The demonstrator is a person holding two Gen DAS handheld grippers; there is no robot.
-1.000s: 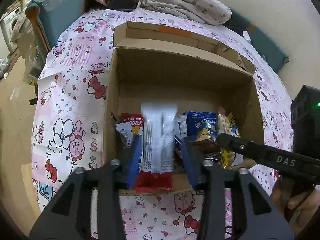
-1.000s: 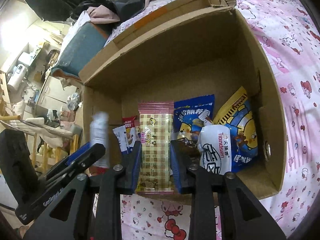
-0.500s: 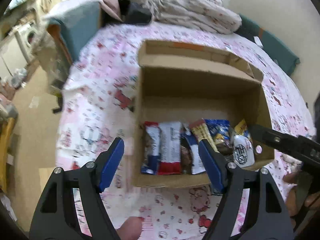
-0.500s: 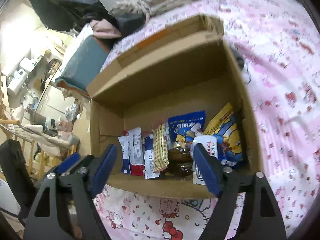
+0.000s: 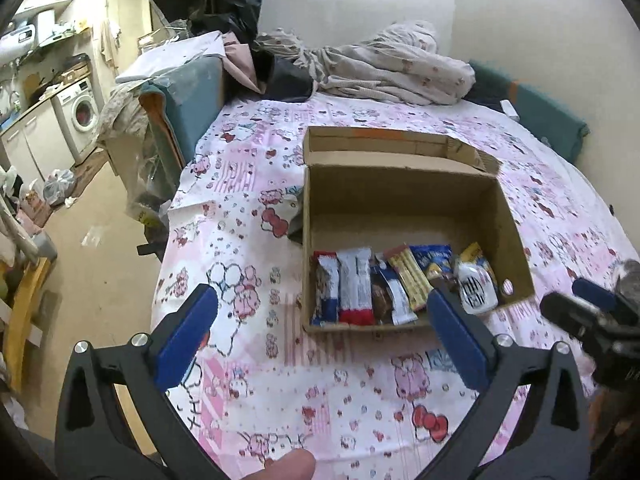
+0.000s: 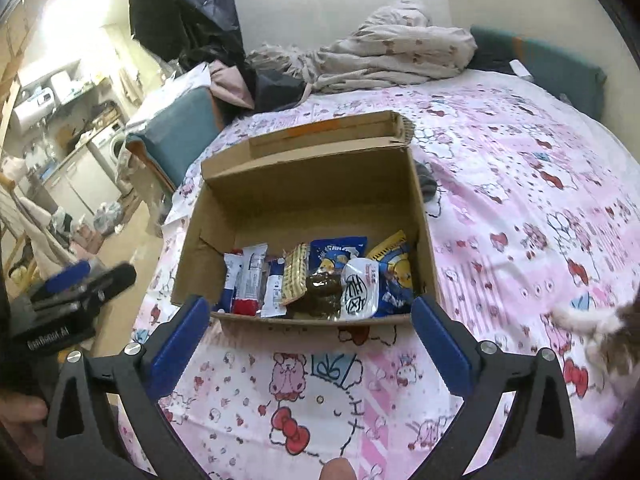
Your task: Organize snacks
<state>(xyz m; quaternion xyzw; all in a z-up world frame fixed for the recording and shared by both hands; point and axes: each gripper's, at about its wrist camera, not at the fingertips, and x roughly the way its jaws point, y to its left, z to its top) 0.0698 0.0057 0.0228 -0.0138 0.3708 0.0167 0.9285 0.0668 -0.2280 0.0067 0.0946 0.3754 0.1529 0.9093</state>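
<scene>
Change, left gripper (image 5: 320,332): a white and red packet was clamped between the pads a second ago; now nothing is held, and the jaws are spread wide.
Change, right gripper (image 6: 310,338): a checked wafer packet was pinched a second ago; it has since been released, and the jaws are parted wide.
Change, position: both grippers have been drawn back from the cardboard box (image 5: 404,196), so that the whole box is seen from further off.
Left gripper, contact: nothing is touched; the blue pads (image 5: 186,338) are held above the bedsheet (image 5: 248,184), on the near side of the box.
Right gripper, contact: nothing is gripped; the pads (image 6: 438,344) are seen to either side of the box's near wall, short of it.
White and red packet (image 5: 355,286): laid in the box, second from the left in the row, beside a blue and white packet (image 5: 325,288).
Checked wafer packet (image 6: 295,274): set upright in the row, leaning against a dark brown packet (image 6: 322,292).
Other snacks: a white cup-shaped pack (image 6: 360,288), a blue bag (image 6: 338,250) and a yellow and blue bag (image 6: 394,272) are lined along the near wall towards the right.
Box: open-topped, its rear flap folded back, rested on the pink cartoon-print bedsheet.
Background: crumpled bedding (image 5: 384,68) is piled beyond the box; a washing machine (image 5: 78,114) is seen far left.
</scene>
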